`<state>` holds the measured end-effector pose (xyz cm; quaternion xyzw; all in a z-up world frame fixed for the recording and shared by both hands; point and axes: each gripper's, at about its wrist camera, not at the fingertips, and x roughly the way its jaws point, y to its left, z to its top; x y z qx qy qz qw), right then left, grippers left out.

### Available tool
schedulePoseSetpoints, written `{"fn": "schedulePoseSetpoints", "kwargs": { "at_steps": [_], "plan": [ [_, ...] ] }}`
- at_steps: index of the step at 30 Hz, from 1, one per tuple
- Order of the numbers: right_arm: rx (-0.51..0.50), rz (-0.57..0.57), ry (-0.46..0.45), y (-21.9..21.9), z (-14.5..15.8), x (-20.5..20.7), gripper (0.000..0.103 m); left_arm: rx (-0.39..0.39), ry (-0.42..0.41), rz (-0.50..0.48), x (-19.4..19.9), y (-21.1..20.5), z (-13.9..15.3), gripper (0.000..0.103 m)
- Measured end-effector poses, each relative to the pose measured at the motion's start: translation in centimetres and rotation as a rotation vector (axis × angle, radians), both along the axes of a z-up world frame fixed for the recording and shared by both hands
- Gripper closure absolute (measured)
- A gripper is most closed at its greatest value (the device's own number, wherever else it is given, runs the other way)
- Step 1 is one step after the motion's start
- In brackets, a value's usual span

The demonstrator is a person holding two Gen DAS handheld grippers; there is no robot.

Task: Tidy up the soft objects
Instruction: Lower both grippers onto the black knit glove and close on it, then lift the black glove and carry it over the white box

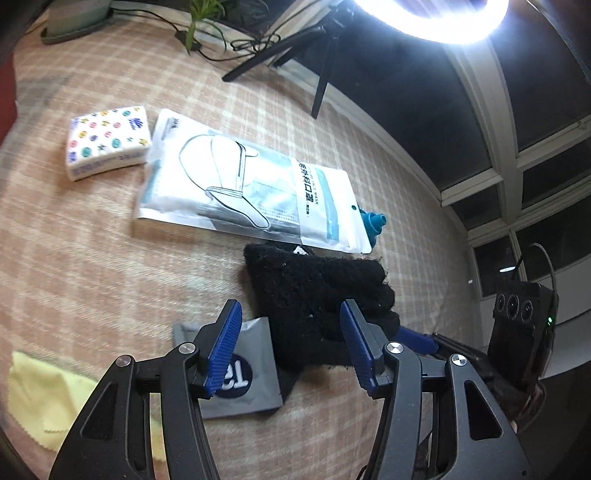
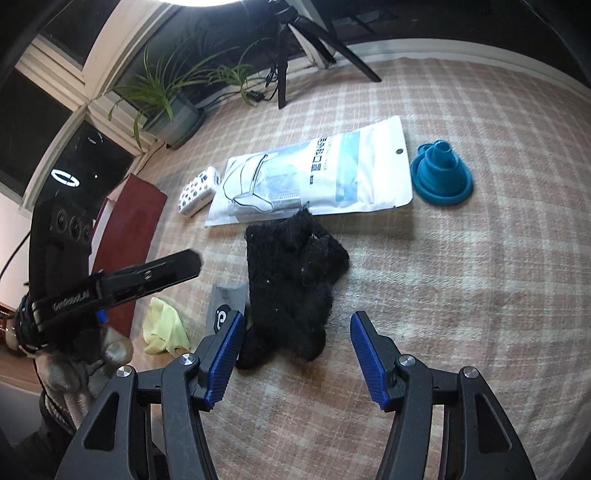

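A fuzzy black glove (image 1: 317, 295) lies on the plaid cloth, also in the right wrist view (image 2: 291, 273). My left gripper (image 1: 291, 347) is open, just above the glove's near end. My right gripper (image 2: 297, 356) is open, its left pad by the glove's near end. A white face-mask pack (image 1: 251, 184) (image 2: 314, 173) lies beyond the glove. A tissue pack (image 1: 107, 140) (image 2: 197, 194) lies left of it. A grey sachet (image 1: 243, 373) (image 2: 227, 302) lies partly under the glove. A yellow cloth (image 1: 48, 395) (image 2: 162, 328) lies further left.
A blue collapsible funnel (image 2: 441, 177) (image 1: 373, 223) sits right of the mask pack. A tripod (image 2: 295, 40) with ring light (image 1: 432, 18), cables and a potted plant (image 2: 170, 103) stand at the far edge. A dark red box (image 2: 129, 236) lies left.
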<state>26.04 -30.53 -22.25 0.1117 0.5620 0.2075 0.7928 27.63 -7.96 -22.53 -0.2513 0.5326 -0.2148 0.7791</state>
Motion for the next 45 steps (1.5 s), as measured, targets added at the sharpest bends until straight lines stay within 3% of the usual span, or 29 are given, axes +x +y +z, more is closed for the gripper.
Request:
{"fn": "schedulePoseSetpoints", "kwargs": {
  "at_steps": [18, 30, 32, 36, 38, 40, 45],
  "plan": [
    [0.03, 0.049, 0.036, 1.6, -2.9, 1.4, 0.047, 0.031, 0.078, 0.025, 3.0, -2.1, -3.3, 0.049],
    [0.05, 0.073, 0.054, 2.2, -4.2, 1.7, 0.049, 0.032, 0.06, -0.001, 2.7, -3.7, -3.3, 0.049],
    [0.047, 0.081, 0.053, 2.4, -4.3, 1.6, 0.058, 0.038, 0.054, -0.004, 2.7, -3.9, -3.3, 0.05],
    [0.034, 0.082, 0.06, 2.7, -4.8, 1.7, 0.071, 0.051, 0.05, -0.004, 2.7, -3.8, -3.3, 0.062],
    [0.041, 0.076, 0.063, 2.4, -4.9, 1.7, 0.083, 0.049, 0.045, -0.003, 2.8, -4.0, -3.2, 0.068],
    [0.043, 0.067, 0.06, 2.2, -4.9, 1.7, 0.088, 0.039, 0.038, -0.003, 2.7, -4.0, -3.1, 0.075],
    [0.045, 0.058, 0.038, 1.5, -4.3, 1.3, 0.093, 0.013, 0.019, -0.006, 2.2, -4.1, -2.5, 0.081]
  ]
}}
